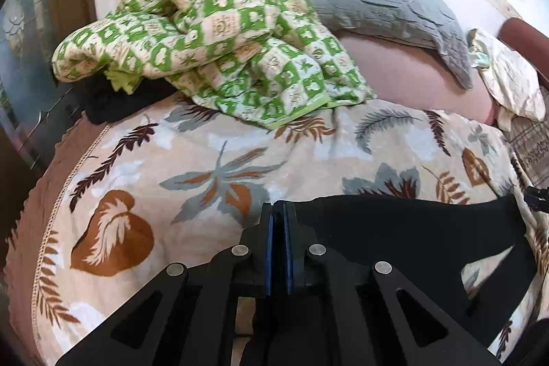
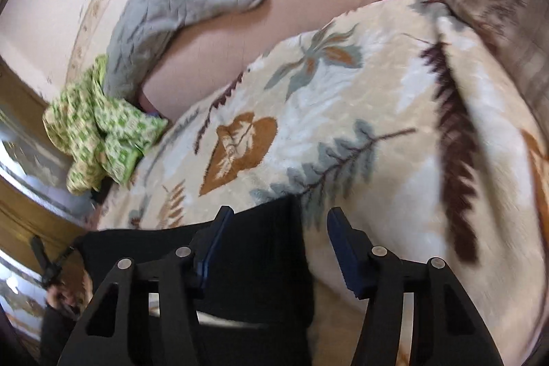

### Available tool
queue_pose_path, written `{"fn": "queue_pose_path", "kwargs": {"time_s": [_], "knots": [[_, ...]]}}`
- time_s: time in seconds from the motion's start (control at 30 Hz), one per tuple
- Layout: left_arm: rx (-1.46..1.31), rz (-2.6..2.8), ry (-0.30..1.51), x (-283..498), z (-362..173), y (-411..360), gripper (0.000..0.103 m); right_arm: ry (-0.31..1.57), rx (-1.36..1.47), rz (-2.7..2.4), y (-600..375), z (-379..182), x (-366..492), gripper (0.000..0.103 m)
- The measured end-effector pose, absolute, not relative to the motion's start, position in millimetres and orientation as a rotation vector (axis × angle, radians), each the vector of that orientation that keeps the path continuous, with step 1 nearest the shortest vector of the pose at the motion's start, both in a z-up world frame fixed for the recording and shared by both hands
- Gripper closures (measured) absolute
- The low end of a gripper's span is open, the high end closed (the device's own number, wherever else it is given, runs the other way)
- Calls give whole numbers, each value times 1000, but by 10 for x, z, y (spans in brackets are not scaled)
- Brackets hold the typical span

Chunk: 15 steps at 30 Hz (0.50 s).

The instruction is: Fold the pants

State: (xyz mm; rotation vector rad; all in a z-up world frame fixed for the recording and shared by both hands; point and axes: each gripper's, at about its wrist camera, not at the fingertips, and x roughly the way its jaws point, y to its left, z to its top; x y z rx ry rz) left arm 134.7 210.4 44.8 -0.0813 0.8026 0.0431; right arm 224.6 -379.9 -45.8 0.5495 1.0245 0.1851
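Pants [image 1: 394, 228] clamped in left tongs [image 1: 278, 211]; beneath spread right tongs [image 2: 279, 222].

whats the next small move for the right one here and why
Probably close the right hand-held gripper on the black pants. Its jaws stand open, with the edge of the fabric lying between them on the leaf-print blanket. The left hand-held gripper already looks shut at the other end of the pants, so a second hold would let both lift and fold.
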Motion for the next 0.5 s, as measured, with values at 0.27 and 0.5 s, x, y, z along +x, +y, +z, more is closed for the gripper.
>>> {"fn": "queue_pose_path", "kwargs": {"time_s": [0.27,0.5], "knots": [[-102,45,832,1463,375,2179,99,1130,410,232,-3519,-735,2561,64],[-114,53,800,1529,468,2244,99,1009,214,271,-3360,-345,2503,98]]}}
